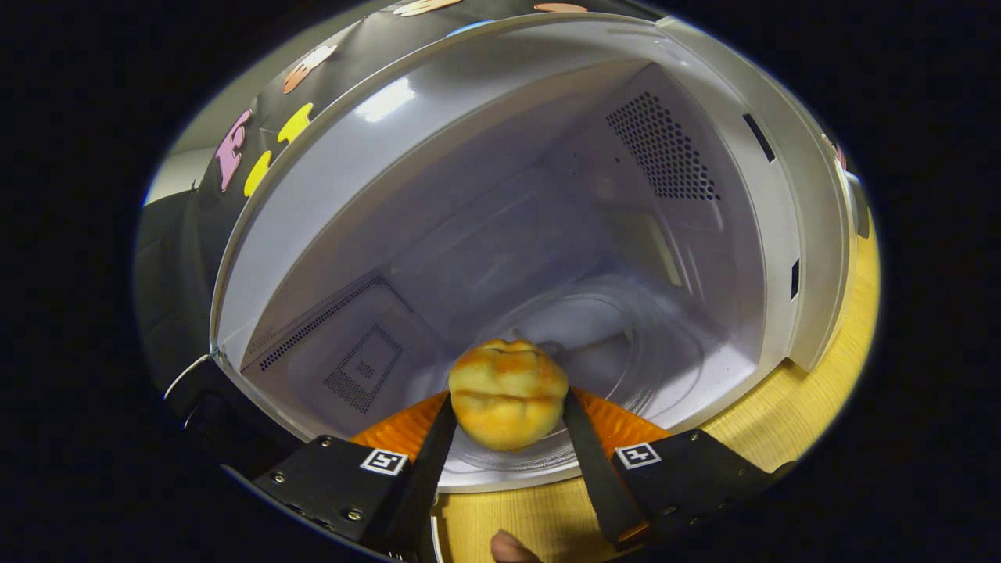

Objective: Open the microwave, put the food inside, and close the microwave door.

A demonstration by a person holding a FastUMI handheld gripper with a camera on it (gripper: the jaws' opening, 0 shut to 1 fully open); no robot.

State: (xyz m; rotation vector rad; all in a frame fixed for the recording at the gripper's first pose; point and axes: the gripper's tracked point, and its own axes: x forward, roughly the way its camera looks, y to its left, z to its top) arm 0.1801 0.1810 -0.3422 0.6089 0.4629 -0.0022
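Observation:
A golden-brown bun (507, 393) sits squeezed between my two fingers, and my gripper (507, 414) is shut on it. The bun hangs just inside the mouth of the open white microwave (500, 234), above the near rim of its glass turntable (626, 352). The cavity stretches beyond the fingers, with perforated vent panels on the left wall (352, 367) and on the ceiling (665, 148). The microwave door (180, 313) stands swung open at the left, dark and seen edge-on.
The microwave stands on a light wooden table (782, 422), which shows below the cavity and to the right. The microwave's right front frame (813, 234) has latch slots. A fingertip of the person's hand (512, 550) shows behind the gripper.

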